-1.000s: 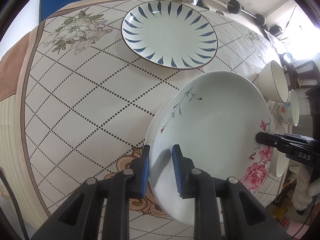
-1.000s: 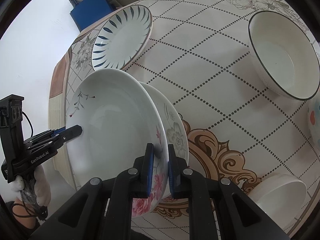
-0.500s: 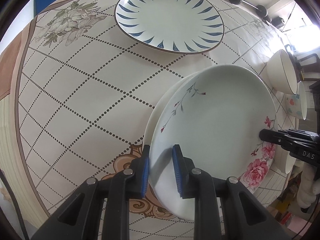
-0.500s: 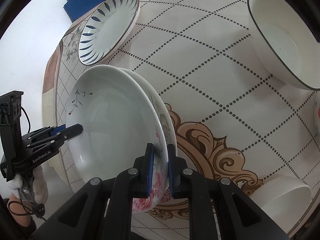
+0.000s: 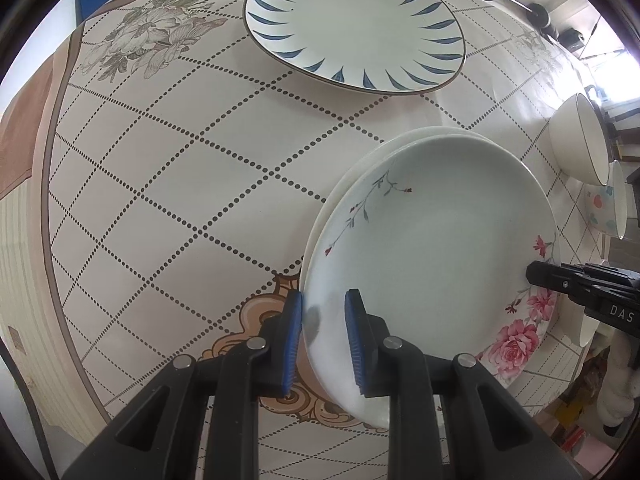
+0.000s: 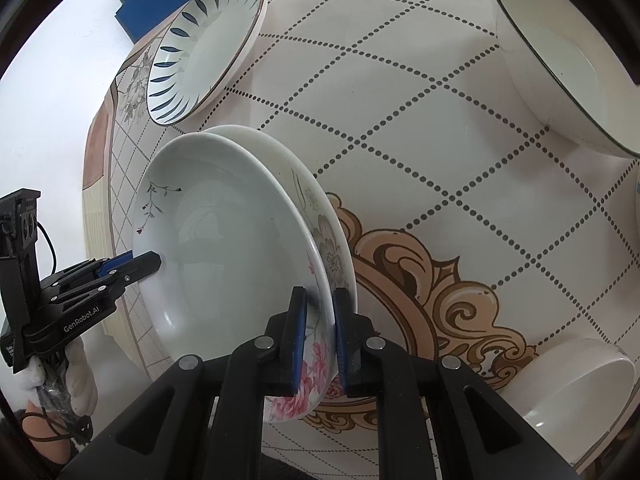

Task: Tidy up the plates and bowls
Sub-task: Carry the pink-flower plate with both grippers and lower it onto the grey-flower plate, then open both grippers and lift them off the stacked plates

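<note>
While I am comparing this with the view from a second ago, I am seeing the pink-rose plate (image 5: 432, 248) sitting lower and closer over the plain plate (image 6: 320, 216) beneath it, and the blue-leaf plate (image 5: 356, 26) is filling more of the top of the left wrist view than it did. The rose plate is tilting, its far rim nearly meeting the lower plate while the edge nearer me is riding higher. My left gripper (image 5: 323, 340) is pointing almost straight down at the tabletop (image 5: 180, 184), its jaws pinching the plate's rim with one blue pad under the rim and one on the inner face. My right gripper (image 6: 320, 336) is angling down more shallowly from the opposite side, its jaws likewise clamping the rim right at the pink rose print. In the right wrist view I am seeing a gloved hand (image 6: 60, 384) gripping the left tool's handle at the lower left. A dark-rimmed white bowl (image 6: 560, 60) is standing well apart at the upper right, a small white bowl (image 6: 572, 384) is lying near the tabletop's edge, and a spotted bowl (image 5: 600, 204) is sitting just beside the dark-rimmed one.
</note>
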A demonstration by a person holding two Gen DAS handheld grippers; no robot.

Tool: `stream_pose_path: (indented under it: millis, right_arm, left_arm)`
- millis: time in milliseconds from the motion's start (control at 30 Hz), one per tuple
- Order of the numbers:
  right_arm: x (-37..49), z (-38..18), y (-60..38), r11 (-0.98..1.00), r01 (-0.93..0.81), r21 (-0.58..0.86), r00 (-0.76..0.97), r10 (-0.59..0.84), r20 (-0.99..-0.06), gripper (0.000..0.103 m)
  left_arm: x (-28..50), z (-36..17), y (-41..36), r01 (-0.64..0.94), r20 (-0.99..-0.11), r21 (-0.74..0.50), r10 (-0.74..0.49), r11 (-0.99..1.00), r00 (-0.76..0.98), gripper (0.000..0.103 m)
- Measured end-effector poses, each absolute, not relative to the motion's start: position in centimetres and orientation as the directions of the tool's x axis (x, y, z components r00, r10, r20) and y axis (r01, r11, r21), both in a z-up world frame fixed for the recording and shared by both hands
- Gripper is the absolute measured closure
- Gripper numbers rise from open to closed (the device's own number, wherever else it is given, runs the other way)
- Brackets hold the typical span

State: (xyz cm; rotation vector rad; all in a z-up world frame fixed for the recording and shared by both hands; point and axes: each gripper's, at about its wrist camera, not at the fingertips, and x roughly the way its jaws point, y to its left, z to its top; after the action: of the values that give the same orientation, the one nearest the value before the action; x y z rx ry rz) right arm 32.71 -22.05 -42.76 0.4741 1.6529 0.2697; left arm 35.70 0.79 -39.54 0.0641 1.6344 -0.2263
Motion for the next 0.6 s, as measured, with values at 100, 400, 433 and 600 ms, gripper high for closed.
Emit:
stream_pose_path:
  millis: [100,400,433,600]
  right_arm:
    - [32.6,-42.8,-21.9,0.89,0.153,0.429,-0.093,0.445,-0.891,0.088]
    - [33.2,-42.3,-21.3,0.908,0.156,0.388,-0.127,0.408,-0.904,0.088]
    - [33.1,-42.1,-21.2,0.914,0.151,0.376,-0.122,0.395,-0.91,0.088]
    - [32.5,-41.1,-20.5,0.94,0.116,0.321,-0.118,0.334,-0.935,0.077]
  left_arm:
    - [35.6,-39.6,1.0,0.176,-0.992,-0.109,-0.096,0.978,-0.081,0.084]
    - [35.5,-39.8,1.5,0.173,-0.989,-0.117,-0.099,0.978,-0.112,0.083]
    - [35.2,-39.7,1.4,0.169,-0.989,-0.119,-0.101,0.978,-0.111,0.083]
    - [34.9,-38.5,1.9,0.153,-0.993,-0.104,-0.093,0.983,-0.078,0.083]
